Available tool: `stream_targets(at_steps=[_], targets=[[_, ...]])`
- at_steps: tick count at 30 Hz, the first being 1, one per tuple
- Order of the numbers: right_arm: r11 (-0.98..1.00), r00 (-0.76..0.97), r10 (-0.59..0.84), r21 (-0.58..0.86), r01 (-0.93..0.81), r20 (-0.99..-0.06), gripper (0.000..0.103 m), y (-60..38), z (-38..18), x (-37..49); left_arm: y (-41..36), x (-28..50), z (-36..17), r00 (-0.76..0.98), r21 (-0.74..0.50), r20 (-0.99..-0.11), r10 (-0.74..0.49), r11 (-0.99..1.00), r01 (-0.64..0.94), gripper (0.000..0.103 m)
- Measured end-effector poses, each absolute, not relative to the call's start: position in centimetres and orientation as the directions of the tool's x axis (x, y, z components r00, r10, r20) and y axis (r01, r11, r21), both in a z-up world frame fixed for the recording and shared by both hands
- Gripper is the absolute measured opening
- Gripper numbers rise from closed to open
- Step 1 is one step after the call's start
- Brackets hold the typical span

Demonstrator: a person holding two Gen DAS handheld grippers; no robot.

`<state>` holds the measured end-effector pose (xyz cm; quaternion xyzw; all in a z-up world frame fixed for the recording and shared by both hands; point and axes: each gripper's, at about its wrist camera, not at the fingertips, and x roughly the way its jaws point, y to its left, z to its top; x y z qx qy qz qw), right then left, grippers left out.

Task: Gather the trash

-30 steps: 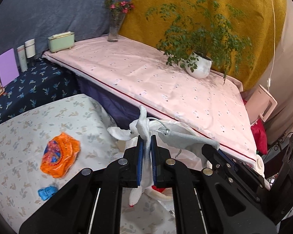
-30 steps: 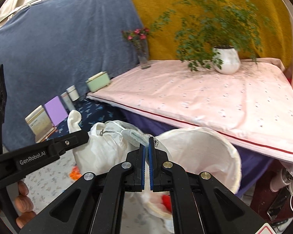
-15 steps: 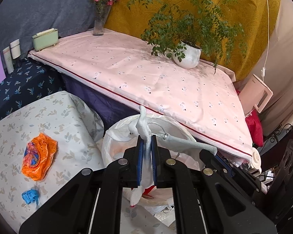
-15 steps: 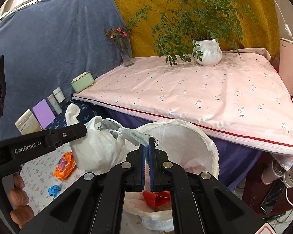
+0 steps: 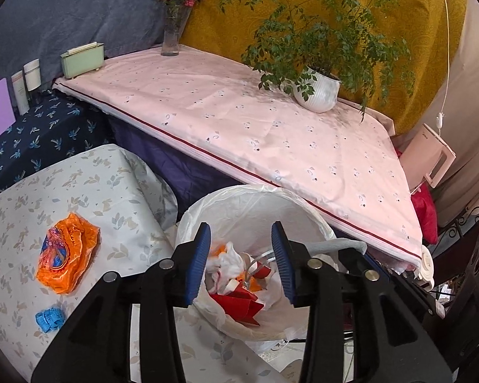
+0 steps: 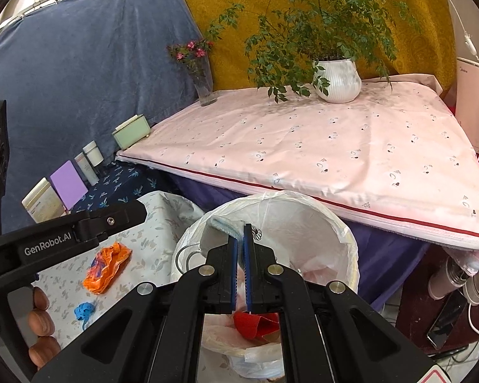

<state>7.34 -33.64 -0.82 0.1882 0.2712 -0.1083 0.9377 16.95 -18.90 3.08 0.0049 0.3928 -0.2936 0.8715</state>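
Both views are bright and evenly lit by soft, diffuse light. On the pale pink patterned tablecloth [image 5: 271, 127] a faint mottled shadow falls under the leafy green plant in its ribbed white pot [image 5: 317, 91], with no hard edges. The white plastic liner of the trash bin [image 6: 303, 217] looks nearly washed out. Fisheye distortion bends the table's edges, and black vignetting rounds off every corner. Centres are sharp; detail softens toward the rims.
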Motion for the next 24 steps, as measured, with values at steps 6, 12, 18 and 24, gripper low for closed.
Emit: stream_targets(at_steps=[6,12,18,24], targets=[[0.906,0.824,-0.106,0.287,0.311,-0.556,0.010,-33.4,-1.0,7.9,-18.2,17.1,2.9,0.532,-0.208,-0.690,-0.492,0.838,0.505,0.045],[0.904,0.826,-0.119,0.283,0.319,-0.551,0.023,-33.0,-0.8,8.0,-17.2,17.2,2.8,0.554,-0.196,-0.684,-0.475,0.851,0.487,0.055],[0.909,0.830,-0.115,0.280,0.310,-0.545,0.030,-32.3,-0.5,8.1,-15.9,17.4,2.4,0.569,-0.190,-0.685,-0.454,0.866,0.463,0.057],[0.918,0.834,-0.105,0.270,0.291,-0.542,0.035,-31.1,-0.1,8.3,-14.4,17.7,1.8,0.577,-0.191,-0.693,-0.432,0.882,0.432,0.058]])
